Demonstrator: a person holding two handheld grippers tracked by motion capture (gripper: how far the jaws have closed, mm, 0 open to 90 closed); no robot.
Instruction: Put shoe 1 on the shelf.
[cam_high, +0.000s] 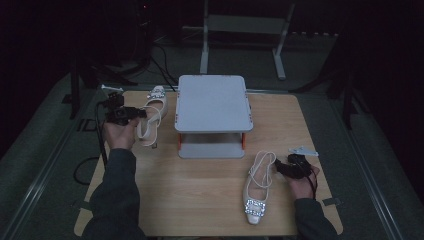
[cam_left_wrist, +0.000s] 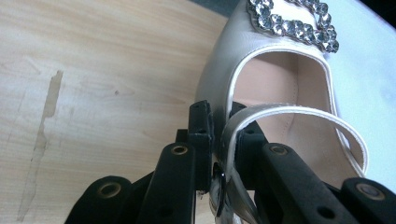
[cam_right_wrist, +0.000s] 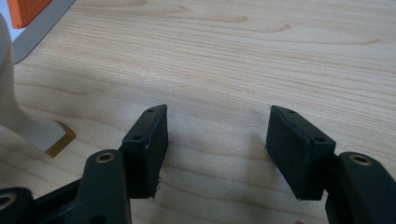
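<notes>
Left gripper (cam_left_wrist: 219, 140) clamped on the heel strap (cam_left_wrist: 280, 114) of the far shoe (cam_high: 150, 117), which sits at the table's (cam_high: 200, 200) back-left corner beside the grey stand (cam_high: 212, 102). Right gripper (cam_right_wrist: 217, 140) jaws apart over bare wood, just beside the near shoe (cam_high: 257, 187).

Between the left fingers (cam_high: 140, 113) and the right fingers (cam_high: 278, 168), set farther back than the right pair, a grey two-tier stand (cam_high: 212, 102) on orange posts (cam_high: 244, 140), atop a pale wooden table (cam_high: 200, 195) spreading beneath both pairs, with a grey metal frame (cam_high: 245, 25) well beyond.
</notes>
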